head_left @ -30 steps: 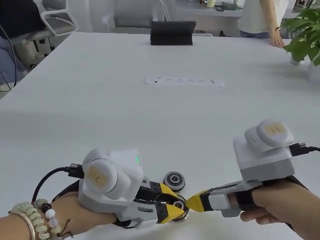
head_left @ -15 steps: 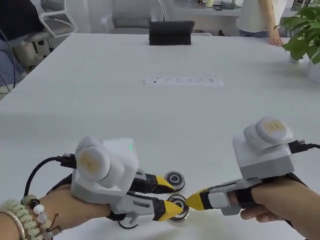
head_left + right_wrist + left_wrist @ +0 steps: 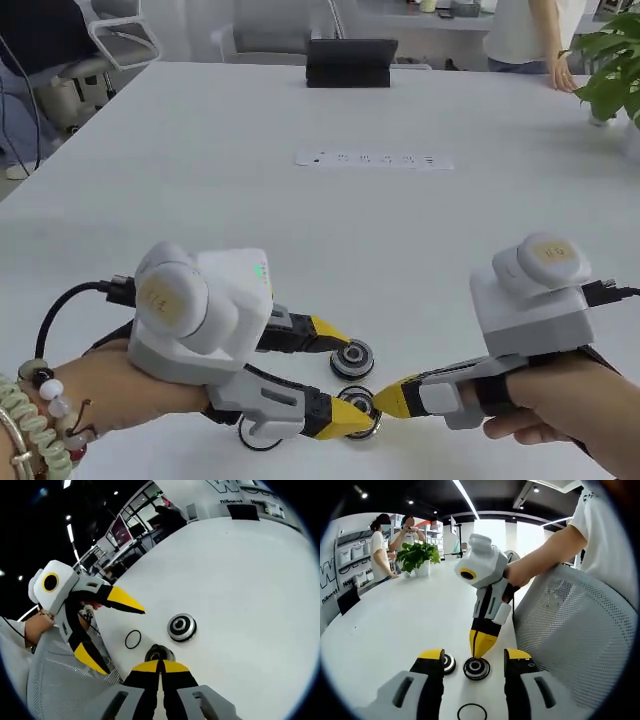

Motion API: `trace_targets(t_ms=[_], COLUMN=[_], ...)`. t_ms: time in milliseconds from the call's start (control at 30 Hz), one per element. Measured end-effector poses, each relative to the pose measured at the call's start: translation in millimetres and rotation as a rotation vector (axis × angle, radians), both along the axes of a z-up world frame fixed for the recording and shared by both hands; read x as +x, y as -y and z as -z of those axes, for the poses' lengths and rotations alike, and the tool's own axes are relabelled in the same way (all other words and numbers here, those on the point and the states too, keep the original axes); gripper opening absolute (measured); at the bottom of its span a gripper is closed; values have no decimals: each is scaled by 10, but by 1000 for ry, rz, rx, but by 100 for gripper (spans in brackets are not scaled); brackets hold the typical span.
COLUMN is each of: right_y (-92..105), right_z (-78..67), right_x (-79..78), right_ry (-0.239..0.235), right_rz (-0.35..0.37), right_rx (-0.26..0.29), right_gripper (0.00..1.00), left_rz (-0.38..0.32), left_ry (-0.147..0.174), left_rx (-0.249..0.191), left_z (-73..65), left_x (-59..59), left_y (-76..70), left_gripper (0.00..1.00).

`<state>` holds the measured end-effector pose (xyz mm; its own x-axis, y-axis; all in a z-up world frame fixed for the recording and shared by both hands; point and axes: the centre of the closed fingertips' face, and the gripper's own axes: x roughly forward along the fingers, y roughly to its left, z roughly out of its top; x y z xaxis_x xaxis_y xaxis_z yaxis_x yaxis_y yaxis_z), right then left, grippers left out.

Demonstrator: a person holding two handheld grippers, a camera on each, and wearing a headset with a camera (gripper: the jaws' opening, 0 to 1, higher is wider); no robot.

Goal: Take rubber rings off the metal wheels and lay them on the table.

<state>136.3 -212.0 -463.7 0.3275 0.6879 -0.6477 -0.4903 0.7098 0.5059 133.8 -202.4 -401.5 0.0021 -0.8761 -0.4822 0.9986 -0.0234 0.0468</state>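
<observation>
Down at the near edge of the surface, 2 wheels sit close together, the far wheel just behind the near wheel. The left gripper comes in from the left, jaws spread, with the near wheel between them and the far wheel just beside the farther jaw's tip. The right gripper reaches in from the right, jaws together, tips at the near wheel. 1 loose ring lies flat to the left of the near wheel, under the left gripper. Mid-surface there's a power strip, a tablet behind it at the far edge, and a plant far right.
</observation>
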Motion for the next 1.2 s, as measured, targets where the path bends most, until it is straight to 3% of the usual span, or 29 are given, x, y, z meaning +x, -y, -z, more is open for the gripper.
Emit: trace_targets(t_ms=[167, 367, 600, 967, 1200], right_y=[-1, -8, -16, 3, 3], right_z=[3, -9, -46, -82, -86], right_x=[-12, -14, 3, 16, 14], right_ry=[-3, -1, 8, 10, 6], right_rz=[-2, -7, -6, 2, 3], right_rx=[0, 1, 10, 29, 35], right_gripper=[0, 0, 0, 0, 0], left_rz=[19, 26, 16, -87, -175], left_ry=[33, 55, 104, 115, 77], left_rx=[-11, -25, -7, -25, -60], left_z=[-214, -420, -589, -629, -591], left_x=[-2, -13, -44, -6, -17], left_y=[-13, -74, -270, -648, -876], left_gripper=[55, 60, 69, 76, 78])
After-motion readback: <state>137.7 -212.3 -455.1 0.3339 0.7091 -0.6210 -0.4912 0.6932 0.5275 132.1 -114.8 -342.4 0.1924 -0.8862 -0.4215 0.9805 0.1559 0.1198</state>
